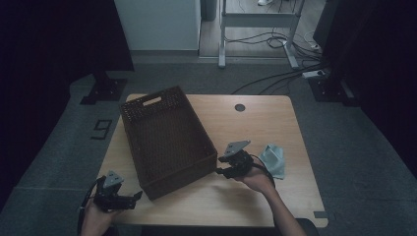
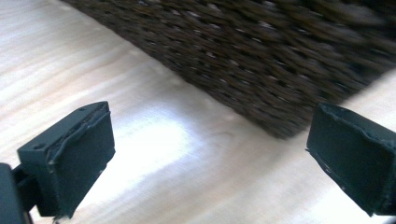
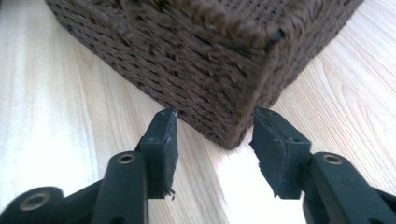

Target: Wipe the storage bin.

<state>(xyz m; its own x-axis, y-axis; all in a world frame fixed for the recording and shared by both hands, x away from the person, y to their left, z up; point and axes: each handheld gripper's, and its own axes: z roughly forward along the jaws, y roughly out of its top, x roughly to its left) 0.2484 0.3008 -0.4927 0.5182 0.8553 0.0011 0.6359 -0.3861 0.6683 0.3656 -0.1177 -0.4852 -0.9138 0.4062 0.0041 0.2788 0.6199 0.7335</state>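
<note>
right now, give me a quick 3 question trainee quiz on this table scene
1. True or false: the right tool is clamped on the basket.
2. Which lies nearest the right tool in the high view? A) basket corner B) table's round hole C) left tool
3. What lies on the table just right of the right hand?

Key: 1 false, its pads stand apart before the basket corner. 2 A. 3 a crumpled pale cloth.

Dark brown woven wicker basket (image 1: 167, 142), rough; pale smooth wood table (image 1: 255, 123); matt grey-blue cloth (image 1: 273, 160)
</note>
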